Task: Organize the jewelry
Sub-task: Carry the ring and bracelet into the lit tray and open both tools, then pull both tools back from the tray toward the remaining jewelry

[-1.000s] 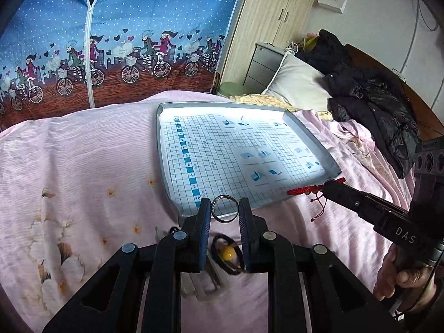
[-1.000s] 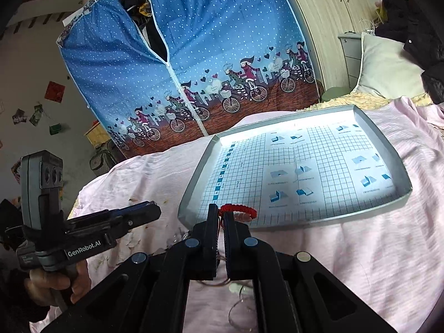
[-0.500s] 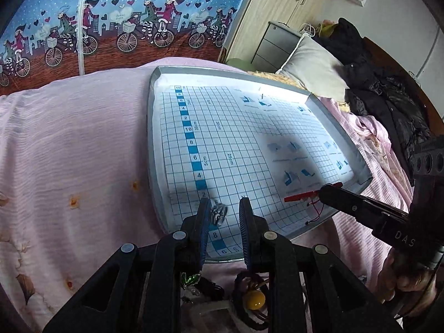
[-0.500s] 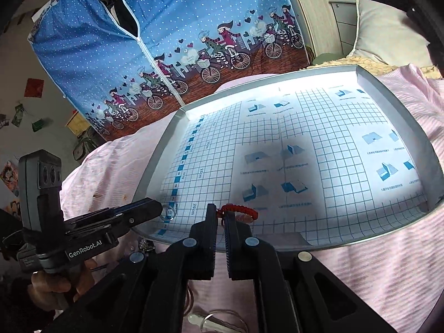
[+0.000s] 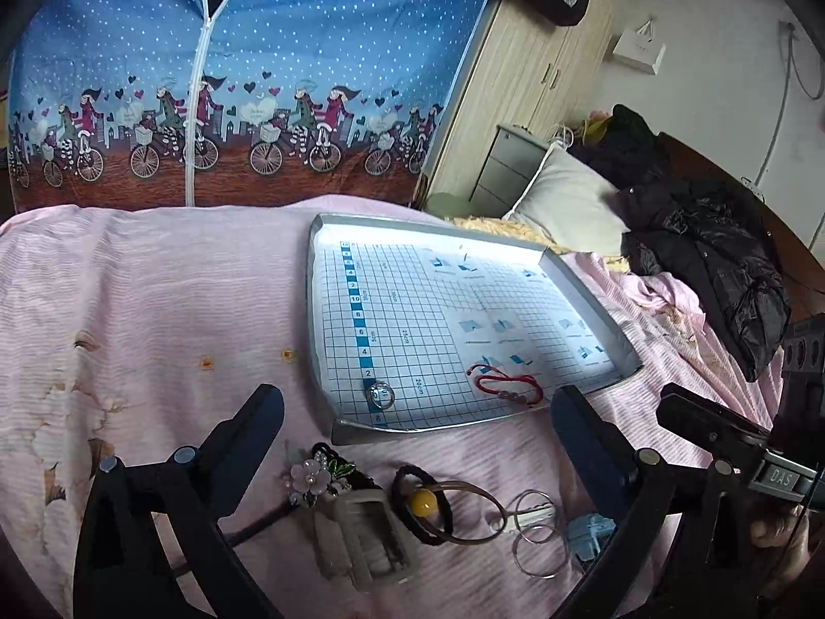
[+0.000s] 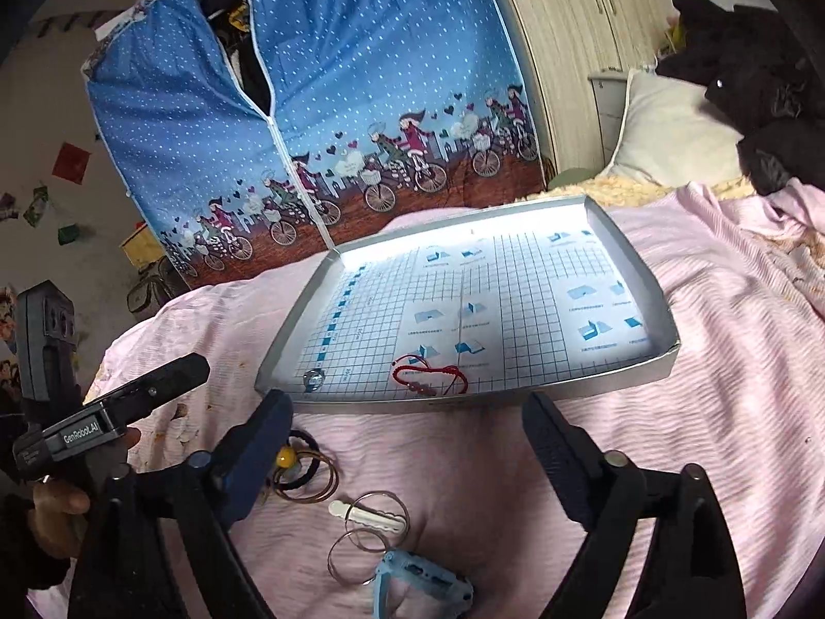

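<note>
A grey tray [image 5: 428,428] [image 6: 665,361] lined with grid paper lies on the pink bedspread. Inside its near edge rest a silver ring [image 5: 380,393] [image 6: 313,379] and a red cord bracelet [image 5: 508,387] [image 6: 430,374]. My left gripper [image 5: 417,412] is open, just short of the tray, with nothing between its fingers. My right gripper [image 6: 407,412] is open too, in front of the tray. Loose pieces lie on the bedspread below: a flower brooch [image 5: 314,479], a black hair tie with a yellow bead [image 5: 423,503] [image 6: 286,459], thin metal bangles [image 5: 533,531] [image 6: 368,528], a white hair clip [image 6: 366,513].
A grey clip case [image 5: 363,536] and a blue one [image 6: 423,588] lie among the loose pieces. Behind the bed stands a blue fabric wardrobe [image 5: 232,77]. A pillow [image 5: 567,206] and black jacket [image 5: 711,258] lie at the far right. A hand [image 6: 56,505] holds the left gripper.
Both grippers have opened and drawn back from the tray. The ring and the red bracelet, held a moment ago, now lie inside the tray's near edge.
</note>
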A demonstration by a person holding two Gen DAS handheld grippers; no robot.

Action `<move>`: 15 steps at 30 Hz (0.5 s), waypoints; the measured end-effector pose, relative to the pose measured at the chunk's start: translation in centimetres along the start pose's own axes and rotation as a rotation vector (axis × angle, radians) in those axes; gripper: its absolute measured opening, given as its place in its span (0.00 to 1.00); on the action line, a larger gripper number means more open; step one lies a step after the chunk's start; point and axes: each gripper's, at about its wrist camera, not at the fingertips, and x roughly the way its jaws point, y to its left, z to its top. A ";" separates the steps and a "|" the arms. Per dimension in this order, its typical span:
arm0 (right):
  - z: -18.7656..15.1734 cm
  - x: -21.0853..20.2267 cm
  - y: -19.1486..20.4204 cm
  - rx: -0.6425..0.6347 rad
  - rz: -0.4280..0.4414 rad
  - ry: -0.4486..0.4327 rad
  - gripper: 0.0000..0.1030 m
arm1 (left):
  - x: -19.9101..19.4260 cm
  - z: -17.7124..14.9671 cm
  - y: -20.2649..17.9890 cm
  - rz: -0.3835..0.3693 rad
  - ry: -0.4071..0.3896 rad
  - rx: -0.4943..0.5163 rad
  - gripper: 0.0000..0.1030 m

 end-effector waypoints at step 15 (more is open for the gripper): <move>-7.7 -11.9 5.3 -0.170 -0.141 -0.192 1.00 | -13.6 -7.4 -6.8 0.138 -0.199 0.170 0.99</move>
